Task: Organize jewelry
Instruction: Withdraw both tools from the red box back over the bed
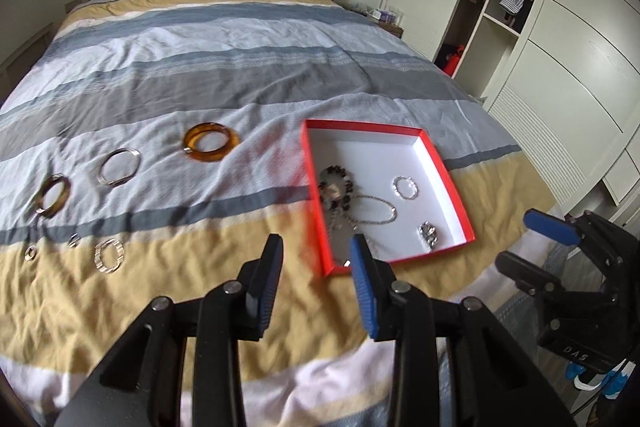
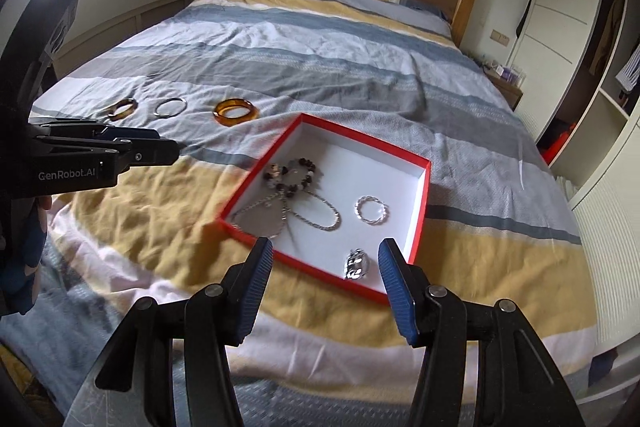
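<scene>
On the striped bedcover point(image 1: 240, 67), from left to right:

- Two tiny silver rings point(image 1: 31, 251) lie at the far left, with a small square-linked silver bracelet point(image 1: 108, 255) just beside them on the yellow stripe.
- Behind these, a brown-and-cream bangle point(image 1: 52, 195) lies flat, then a thin silver bangle point(image 1: 119, 166), then a thick amber bangle point(image 1: 211, 142); the three form a row, each apart from the next.
- The left tongs point(image 1: 316, 267) hover over the yellow stripe at the near left corner of the box, blue-padded jaws wide apart and holding nothing.
- A red box point(image 2: 420, 211) with a white inside rests on the cover, right of the amber bangle.
- Inside the box, a dark beaded bracelet point(image 2: 290, 175) sits at the left, overlapping a silver chain point(image 2: 320, 215) that loops toward the middle.
- A twisted silver bracelet point(image 2: 372, 209) lies alone further right, and a bunched silver piece point(image 2: 356, 265) sits by the near edge.
- The right tongs point(image 2: 324, 283) hang over the box's near edge, jaws spread wide and empty, the bunched piece between their tips in the right wrist view.
- A white wardrobe point(image 1: 560, 67) stands beside the bed.
</scene>
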{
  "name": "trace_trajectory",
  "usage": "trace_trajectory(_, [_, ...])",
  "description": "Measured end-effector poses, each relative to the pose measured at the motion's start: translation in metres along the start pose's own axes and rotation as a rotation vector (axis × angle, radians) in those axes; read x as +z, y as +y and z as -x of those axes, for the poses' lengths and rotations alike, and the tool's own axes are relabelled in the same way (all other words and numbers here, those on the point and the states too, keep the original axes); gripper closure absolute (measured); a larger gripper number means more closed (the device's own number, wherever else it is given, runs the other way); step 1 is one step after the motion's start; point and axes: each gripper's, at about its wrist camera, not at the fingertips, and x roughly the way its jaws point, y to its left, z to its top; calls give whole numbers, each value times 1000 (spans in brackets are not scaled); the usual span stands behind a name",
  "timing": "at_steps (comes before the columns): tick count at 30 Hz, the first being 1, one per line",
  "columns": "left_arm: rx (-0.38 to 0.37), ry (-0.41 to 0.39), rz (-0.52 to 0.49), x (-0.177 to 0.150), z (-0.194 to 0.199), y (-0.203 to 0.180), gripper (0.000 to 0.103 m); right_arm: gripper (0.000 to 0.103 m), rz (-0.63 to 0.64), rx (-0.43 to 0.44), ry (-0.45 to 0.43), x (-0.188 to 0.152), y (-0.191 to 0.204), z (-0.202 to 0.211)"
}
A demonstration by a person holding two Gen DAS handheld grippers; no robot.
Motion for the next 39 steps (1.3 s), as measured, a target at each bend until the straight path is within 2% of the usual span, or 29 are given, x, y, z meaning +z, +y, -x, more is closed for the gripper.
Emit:
trace_trajectory(9, [112, -59, 54, -57, 77, 41, 70, 48, 52, 9, -36, -14, 63, 54])
trace_trajectory(12, [136, -75, 85, -76, 100, 57, 70, 43, 86, -4, -57, -17, 84, 69])
trace_trajectory(20, [204, -95, 125, -122, 142, 89, 70, 42, 147, -4, -75, -25, 125, 92])
trace_trajectory(26, [256, -84, 171, -153, 157, 115, 70, 41, 195, -5, -75, -27, 150, 98])
trace_trajectory(34, [293, -35, 232, -178, 155, 147, 70, 40, 237, 1, -50, -25, 167, 87])
trace_trajectory(37, [303, -28, 251, -181, 151, 156, 62, 40, 244, 3, -33, -24, 170, 79])
trace_trajectory(39, [306, -23, 260, -181, 148, 161, 62, 40, 248, 5, -18, -23, 171, 72])
